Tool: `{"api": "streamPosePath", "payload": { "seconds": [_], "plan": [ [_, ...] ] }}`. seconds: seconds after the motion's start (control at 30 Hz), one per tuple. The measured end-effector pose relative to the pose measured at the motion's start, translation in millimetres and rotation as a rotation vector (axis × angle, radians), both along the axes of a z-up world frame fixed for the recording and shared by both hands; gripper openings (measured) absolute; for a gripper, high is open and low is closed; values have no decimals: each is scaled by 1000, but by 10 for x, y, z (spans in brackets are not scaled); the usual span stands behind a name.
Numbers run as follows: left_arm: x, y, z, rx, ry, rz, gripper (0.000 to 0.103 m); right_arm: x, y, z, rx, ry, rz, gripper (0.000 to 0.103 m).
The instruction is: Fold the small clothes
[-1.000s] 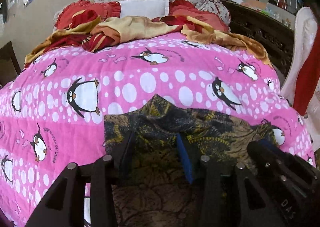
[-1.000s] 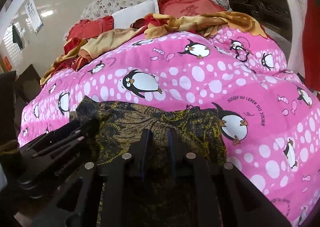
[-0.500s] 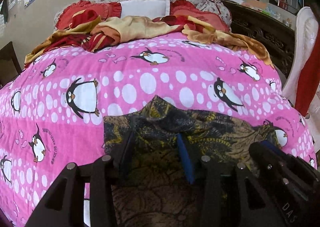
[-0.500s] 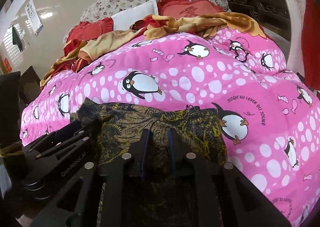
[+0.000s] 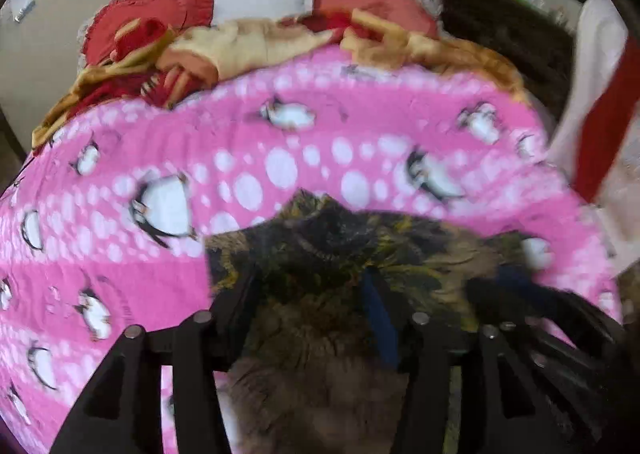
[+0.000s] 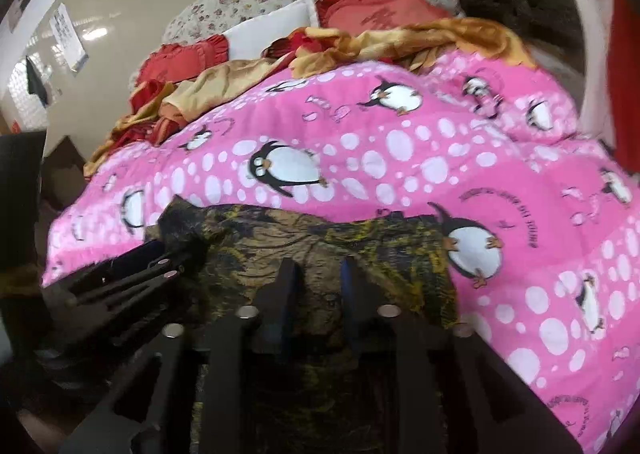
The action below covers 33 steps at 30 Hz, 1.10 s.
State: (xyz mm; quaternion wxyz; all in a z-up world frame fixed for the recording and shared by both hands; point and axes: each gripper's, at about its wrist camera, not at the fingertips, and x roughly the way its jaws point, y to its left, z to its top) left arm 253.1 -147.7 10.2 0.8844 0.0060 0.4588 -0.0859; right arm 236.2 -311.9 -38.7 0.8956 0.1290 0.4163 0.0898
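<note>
A small dark garment with a yellow-brown print (image 5: 340, 254) lies on the pink penguin quilt (image 5: 280, 158) at the near edge of the bed. My left gripper (image 5: 310, 282) is over its left part, fingers spread wide with cloth between them. My right gripper (image 6: 318, 274) is over its middle, fingers close together with a narrow gap and cloth bunched between them. The garment (image 6: 320, 238) spreads left to right in the right wrist view. Each gripper shows in the other's view: the right one (image 5: 532, 318), the left one (image 6: 160, 262).
Red and gold blankets (image 5: 240, 50) and pillows (image 6: 272, 30) pile at the head of the bed. A dark carved wooden cabinet (image 6: 520, 10) stands at the right. A white and red cloth (image 5: 600, 102) hangs at the right edge. A dark chair (image 6: 24, 182) stands left.
Both views have shifted and blurred; the grippers have moved a little forward over the garment. The right gripper's fingers look slightly wider apart than before.
</note>
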Motion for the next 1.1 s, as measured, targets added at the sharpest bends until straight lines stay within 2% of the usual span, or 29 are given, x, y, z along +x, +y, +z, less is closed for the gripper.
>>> {"api": "streamPosePath", "payload": {
  "seconds": [0.07, 0.13, 0.17, 0.23, 0.3, 0.33, 0.5, 0.6, 0.7, 0.8, 0.87, 0.93, 1.03, 1.07, 1.1],
  "plan": [
    [-178, 214, 264, -63, -66, -14, 93, 50, -66, 123, 23, 65, 58, 23],
    [-478, 506, 457, -94, -136, -12, 102, -45, -254, 346, 74, 63, 50, 23],
    [-557, 576, 466, -115, -140, -24, 102, -170, -386, 510, 89, 14, 47, 25],
    [-754, 729, 336, -191, -80, -55, 102, -354, -548, 678, 78, -42, 44, 36],
    [-894, 779, 124, -257, -16, -69, 102, -566, -701, 743, 69, -77, 55, 55],
    [-963, 775, -25, -289, 20, -78, 102, -640, -749, 724, 73, -79, 71, 57],
    [-1068, 619, -564, -376, 150, -53, 102, -884, -886, 308, 149, -26, 167, 57],
    [-1083, 516, -568, -341, 110, -72, 102, -895, -865, 58, 209, 7, 201, 57],
    [-1080, 485, -572, -378, 122, -96, 102, -830, -881, -166, 260, 34, 187, 57],
    [-1076, 453, -584, -389, 127, -128, 101, -740, -933, -378, 404, 65, 216, 57],
    [-1079, 452, -581, -378, 126, -138, 101, -736, -938, -421, 422, 43, 216, 57],
    [-1074, 441, -584, -372, 123, -138, 100, -733, -943, -425, 452, 41, 222, 62],
    [-1054, 447, -588, -382, 121, -123, 96, -748, -893, -406, 589, 61, 357, 62],
    [-1048, 462, -595, -383, 121, -119, 94, -742, -870, -400, 583, 66, 375, 62],
    [-1028, 460, -594, -381, 120, -111, 89, -739, -852, -383, 529, 54, 367, 56]
  ]
}}
